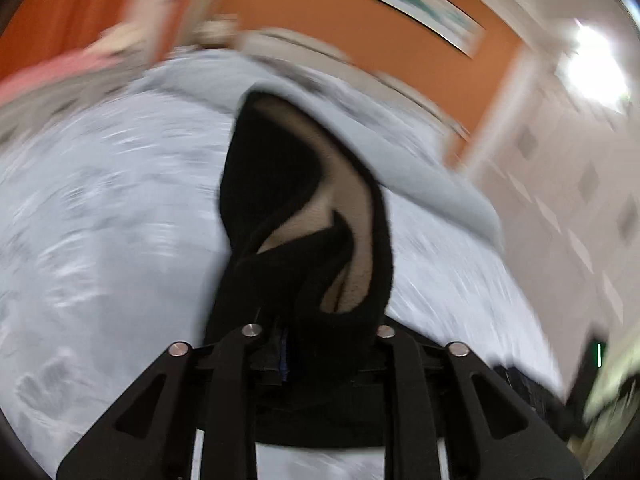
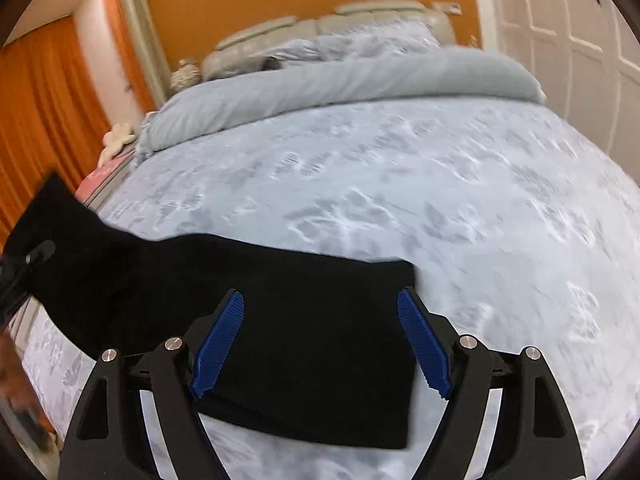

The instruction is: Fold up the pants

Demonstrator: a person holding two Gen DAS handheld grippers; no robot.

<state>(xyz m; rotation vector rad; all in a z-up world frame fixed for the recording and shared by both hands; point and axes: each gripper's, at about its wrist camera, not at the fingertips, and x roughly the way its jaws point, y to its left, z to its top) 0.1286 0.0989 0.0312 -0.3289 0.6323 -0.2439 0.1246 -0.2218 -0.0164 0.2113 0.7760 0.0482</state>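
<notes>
Black pants point(image 2: 280, 320) with a beige fleece lining lie across the near part of the bed point(image 2: 400, 184). My right gripper point(image 2: 320, 344) is open, its blue pads point(image 2: 218, 344) spread just above the pants' right end. My left gripper point(image 1: 316, 344) is shut on the pants point(image 1: 280, 184) and lifts that end off the bed, the lining point(image 1: 348, 208) showing. In the right wrist view the left gripper point(image 2: 36, 256) holds the raised left end of the pants. The left wrist view is motion-blurred.
The bed has a pale blue patterned cover. A rolled grey duvet point(image 2: 340, 84) and pillows point(image 2: 360, 44) lie at the headboard. Orange curtains point(image 2: 40, 120) hang at the left, white wardrobe doors point(image 2: 580, 40) at the right.
</notes>
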